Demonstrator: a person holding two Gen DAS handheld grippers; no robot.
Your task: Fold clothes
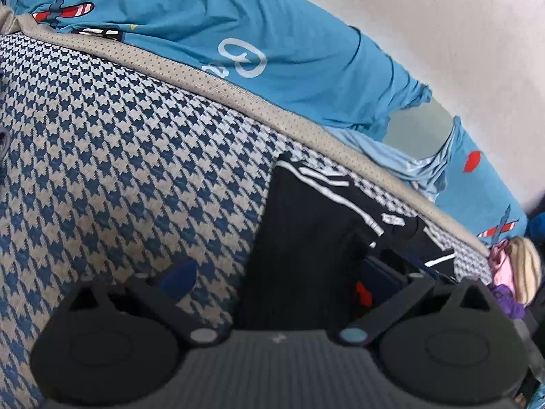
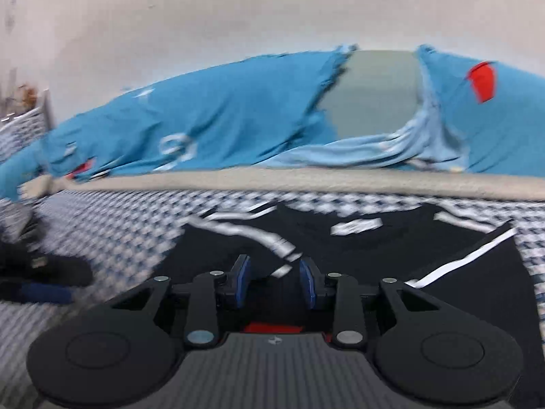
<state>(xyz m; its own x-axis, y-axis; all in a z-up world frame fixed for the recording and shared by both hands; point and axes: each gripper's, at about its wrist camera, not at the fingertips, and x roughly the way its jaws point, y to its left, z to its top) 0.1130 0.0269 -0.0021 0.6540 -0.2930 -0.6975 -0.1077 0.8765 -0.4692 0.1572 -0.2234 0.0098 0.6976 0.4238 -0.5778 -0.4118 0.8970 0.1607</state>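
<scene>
White stripes on black garment

Both views are evenly and fairly brightly lit by soft, diffuse light; no source shows, and there is no hard glare. Shadows are faint. The left wrist view is mostly sharp: the houndstooth bed cover reads crisply, though the near left tool body is soft and out of focus. The right wrist view carries motion blur throughout; the blue sheet and the white stripes on the black garment smear sideways. Fisheye distortion bows the bed edge in both, and dark vignetting cuts the upper corners.
</scene>
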